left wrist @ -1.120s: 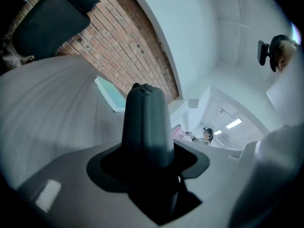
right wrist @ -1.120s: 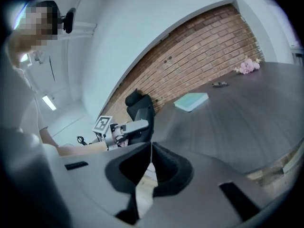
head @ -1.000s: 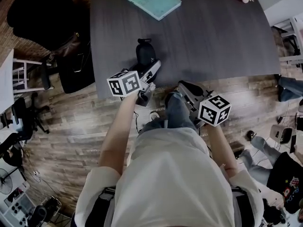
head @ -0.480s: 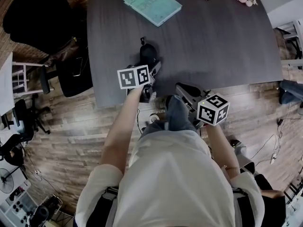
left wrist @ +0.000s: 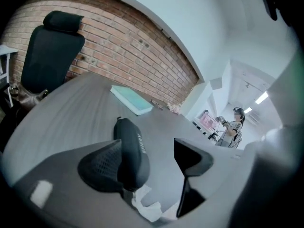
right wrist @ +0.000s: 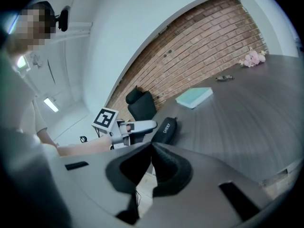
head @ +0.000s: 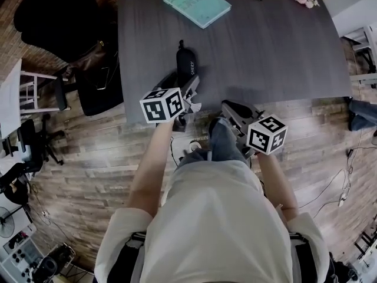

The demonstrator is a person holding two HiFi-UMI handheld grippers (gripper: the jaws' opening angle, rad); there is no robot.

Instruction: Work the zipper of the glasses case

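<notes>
Near the front edge of the surface (head: 283, 46) lies the black glasses case (head: 185, 63), zipped. Left tool (left wrist: 147, 165): jaws wide and opening, the case's near end between them, probably to steady it. Right tool (right wrist: 151, 151): closed, empty, off the edge, likely in reserve for the zipper pull.

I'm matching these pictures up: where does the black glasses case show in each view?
Head view: glasses case, upper centre, on the table.
Left gripper view: the case, lower centre-left.
Right gripper view: the case, centre, lettering showing.
Shared landmark: the teal book, beyond the case in all three.
</notes>
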